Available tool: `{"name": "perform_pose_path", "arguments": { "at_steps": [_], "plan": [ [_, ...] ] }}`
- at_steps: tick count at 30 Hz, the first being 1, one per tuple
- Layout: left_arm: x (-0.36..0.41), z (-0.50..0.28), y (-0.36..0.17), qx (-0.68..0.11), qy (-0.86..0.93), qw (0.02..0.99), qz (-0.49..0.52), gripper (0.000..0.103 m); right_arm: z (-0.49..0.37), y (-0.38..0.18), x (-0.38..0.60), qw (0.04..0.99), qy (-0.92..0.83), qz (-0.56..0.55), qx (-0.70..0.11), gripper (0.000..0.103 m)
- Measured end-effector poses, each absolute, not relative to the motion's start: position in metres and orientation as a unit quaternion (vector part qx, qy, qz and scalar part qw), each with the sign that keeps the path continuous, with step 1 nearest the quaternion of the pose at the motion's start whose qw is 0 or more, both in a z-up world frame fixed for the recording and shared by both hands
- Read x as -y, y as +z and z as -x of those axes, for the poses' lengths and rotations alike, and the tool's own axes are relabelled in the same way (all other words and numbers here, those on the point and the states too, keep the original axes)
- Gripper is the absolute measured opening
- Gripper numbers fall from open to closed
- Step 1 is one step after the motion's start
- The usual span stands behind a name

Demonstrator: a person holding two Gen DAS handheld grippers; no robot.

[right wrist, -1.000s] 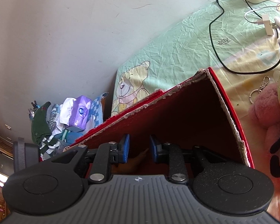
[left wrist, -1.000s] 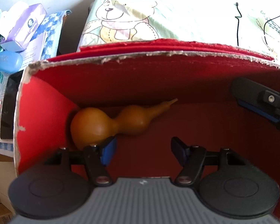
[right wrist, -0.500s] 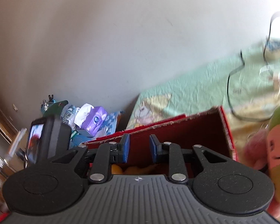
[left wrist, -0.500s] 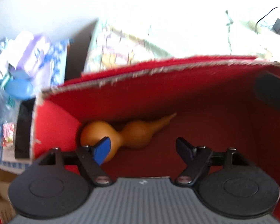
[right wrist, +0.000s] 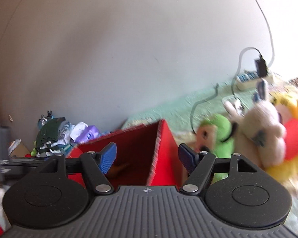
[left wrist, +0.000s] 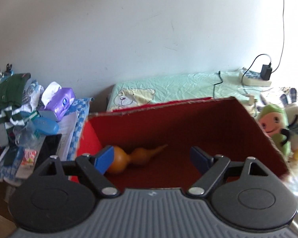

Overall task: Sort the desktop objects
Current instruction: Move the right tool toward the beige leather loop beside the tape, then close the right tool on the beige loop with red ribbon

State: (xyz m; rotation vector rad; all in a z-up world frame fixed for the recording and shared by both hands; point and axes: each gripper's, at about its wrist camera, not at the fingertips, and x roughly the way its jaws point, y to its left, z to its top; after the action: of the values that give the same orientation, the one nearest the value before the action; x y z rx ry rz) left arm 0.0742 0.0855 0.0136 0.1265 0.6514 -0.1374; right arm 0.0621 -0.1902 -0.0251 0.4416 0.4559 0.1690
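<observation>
Going for the green plush toy (right wrist: 218, 136) next imo, w/ both grippers (left wrist: 153, 158) (right wrist: 147, 156) gaping empty; we're keeping clear of the red cardboard box (right wrist: 164, 138) rim.

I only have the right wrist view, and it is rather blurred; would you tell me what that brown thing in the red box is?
Observer: A gourd, lying on its side near the box's left wall.
Operator: Thank you. Is the left gripper holding anything?
Observer: No, the left gripper is open and empty, above the box.
Operator: And what is the purple thing left of the box?
Observer: A tissue pack on a pile of clutter.
</observation>
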Motion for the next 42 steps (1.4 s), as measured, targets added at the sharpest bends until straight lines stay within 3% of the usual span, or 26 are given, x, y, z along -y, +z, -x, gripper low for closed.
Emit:
{"name": "perform_pose_path", "arguments": {
  "at_steps": [3,10,13,24,38,42],
  "plan": [
    [-0.079,-0.043,0.010,-0.331,-0.081,0.939,-0.038,0.084,-0.057,-0.043,0.192,0.934,0.095,-0.207,-0.274,0.071],
    [-0.044,0.006,-0.008,-0.372,-0.120,0.917,-0.076,0.074,-0.048,-0.074,0.166,0.894,0.172,-0.201,-0.362,0.042],
    [-0.034,0.020,-0.010,-0.377,-0.125,0.913,-0.097,0.073,-0.056,-0.079,0.158,0.882,0.185,-0.199,-0.385,0.038],
    [-0.013,0.045,-0.032,-0.432,-0.158,0.885,-0.078,0.070,-0.073,-0.092,0.127,0.837,0.244,-0.170,-0.460,0.039],
    [0.018,0.039,-0.052,-0.449,-0.203,0.865,-0.098,0.068,-0.063,-0.105,0.162,0.832,0.219,-0.223,-0.458,0.043],
    [0.035,0.033,-0.063,-0.457,-0.203,0.857,-0.128,0.063,-0.062,-0.106,0.168,0.832,0.214,-0.230,-0.458,0.043]
  ]
}}
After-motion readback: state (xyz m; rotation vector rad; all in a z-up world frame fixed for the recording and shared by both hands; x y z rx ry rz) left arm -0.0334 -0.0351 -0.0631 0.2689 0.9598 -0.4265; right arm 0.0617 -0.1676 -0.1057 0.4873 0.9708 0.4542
